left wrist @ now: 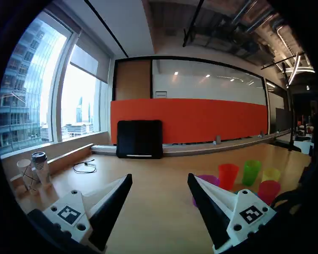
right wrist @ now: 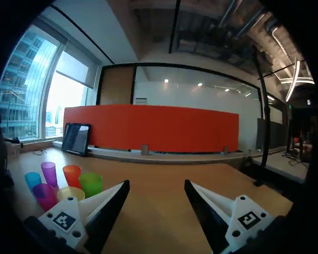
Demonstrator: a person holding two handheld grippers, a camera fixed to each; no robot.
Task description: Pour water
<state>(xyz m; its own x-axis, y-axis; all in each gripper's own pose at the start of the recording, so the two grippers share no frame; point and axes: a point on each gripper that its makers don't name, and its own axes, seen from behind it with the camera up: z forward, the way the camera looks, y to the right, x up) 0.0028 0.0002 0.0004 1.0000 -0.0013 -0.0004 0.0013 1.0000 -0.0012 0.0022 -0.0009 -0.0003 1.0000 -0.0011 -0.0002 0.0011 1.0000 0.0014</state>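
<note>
the left gripper and right gripper are both released, gripping nothing. the coloured cups cluster on the table between them. approach one level, closing around its middle.
</note>
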